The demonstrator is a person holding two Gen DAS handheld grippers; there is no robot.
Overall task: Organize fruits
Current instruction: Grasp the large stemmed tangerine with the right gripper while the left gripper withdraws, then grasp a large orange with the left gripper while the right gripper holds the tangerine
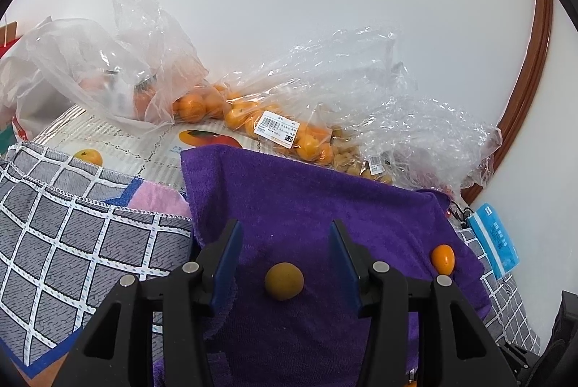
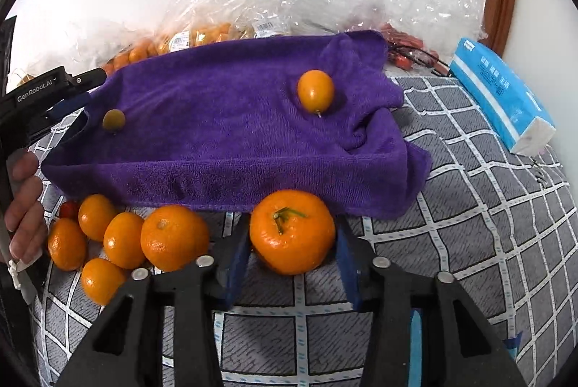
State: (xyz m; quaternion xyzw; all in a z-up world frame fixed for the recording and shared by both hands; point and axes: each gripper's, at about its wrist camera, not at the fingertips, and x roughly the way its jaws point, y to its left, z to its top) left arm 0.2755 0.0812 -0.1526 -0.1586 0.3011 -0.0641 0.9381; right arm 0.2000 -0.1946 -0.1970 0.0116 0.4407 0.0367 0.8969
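Right tool [image 2: 292,242]: jaws around the big tangerine [image 2: 292,231], at 12 o'clock; pads beside its flanks, contact unclear.
Left tool [image 1: 285,264]: jaws apart, small yellowish fruit [image 1: 284,280] between, untouched, on purple towel [image 1: 310,199].
Nearer hand: right.

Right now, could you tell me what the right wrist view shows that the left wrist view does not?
Only the right wrist view shows the large tangerine between the right claw pads and the loose tangerine pile. Only the left wrist view shows the fruit-print sheet and the open left claw. Both show the purple towel, its two small fruits, the produce bags and the blue tissue pack.
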